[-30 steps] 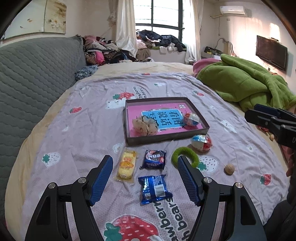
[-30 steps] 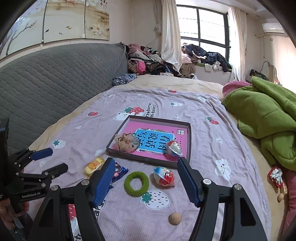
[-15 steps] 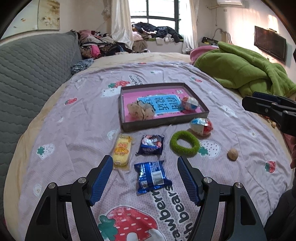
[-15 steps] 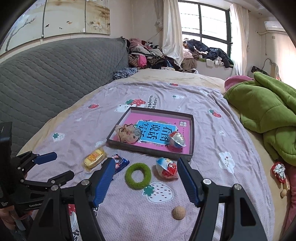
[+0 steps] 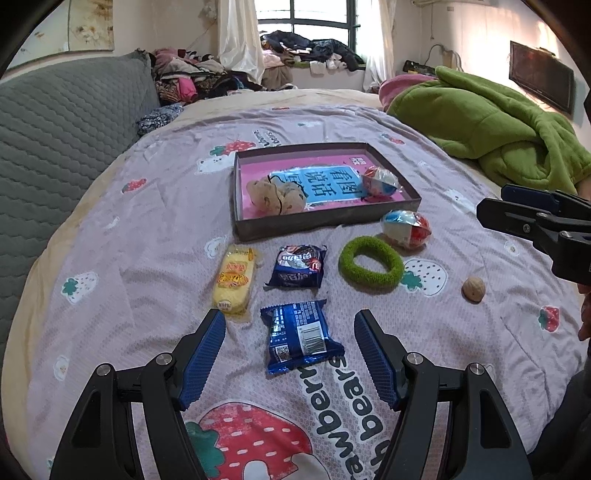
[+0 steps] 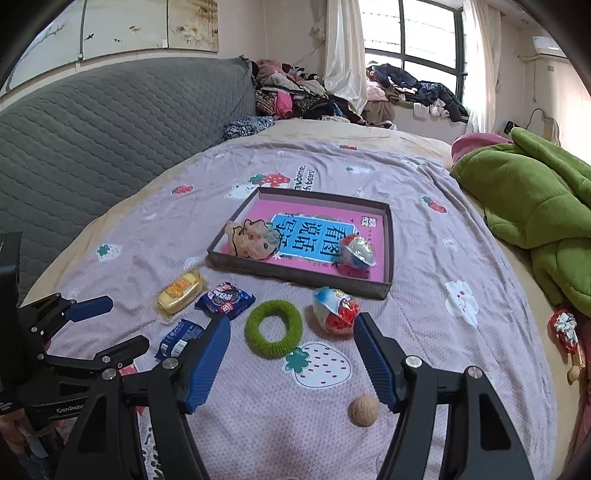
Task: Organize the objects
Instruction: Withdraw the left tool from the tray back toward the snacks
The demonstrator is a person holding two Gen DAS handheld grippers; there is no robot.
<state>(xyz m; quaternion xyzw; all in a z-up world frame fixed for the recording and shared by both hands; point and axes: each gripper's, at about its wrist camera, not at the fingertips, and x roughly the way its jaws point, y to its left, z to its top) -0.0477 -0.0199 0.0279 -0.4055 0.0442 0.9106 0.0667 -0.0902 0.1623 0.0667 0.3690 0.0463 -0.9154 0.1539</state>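
A shallow box point(image 5: 255, 229) point(image 6: 295, 275) with a pink bottom lies on the bed and holds a beige plush toy point(image 5: 277, 194) and a wrapped egg toy point(image 5: 380, 181). In front of it lie a yellow cake pack point(image 5: 234, 278), a dark cookie pack point(image 5: 299, 266), a blue cookie pack point(image 5: 299, 336), a green ring point(image 5: 370, 262) point(image 6: 274, 328), a second egg toy point(image 5: 406, 228) point(image 6: 336, 310) and a walnut point(image 5: 473, 289) point(image 6: 364, 410). My left gripper point(image 5: 290, 334) is open, low over the blue pack. My right gripper point(image 6: 291, 341) is open above the ring.
A green blanket point(image 5: 480, 122) is heaped at the right. A grey padded headboard point(image 5: 55, 122) runs along the left. Clothes are piled by the window point(image 5: 306, 18). A small red wrapped item point(image 6: 563, 328) lies at the bed's right edge.
Both grippers have moved forward and down toward the items; the blue pack now sits between my left fingers. Both stay open. No item has moved.
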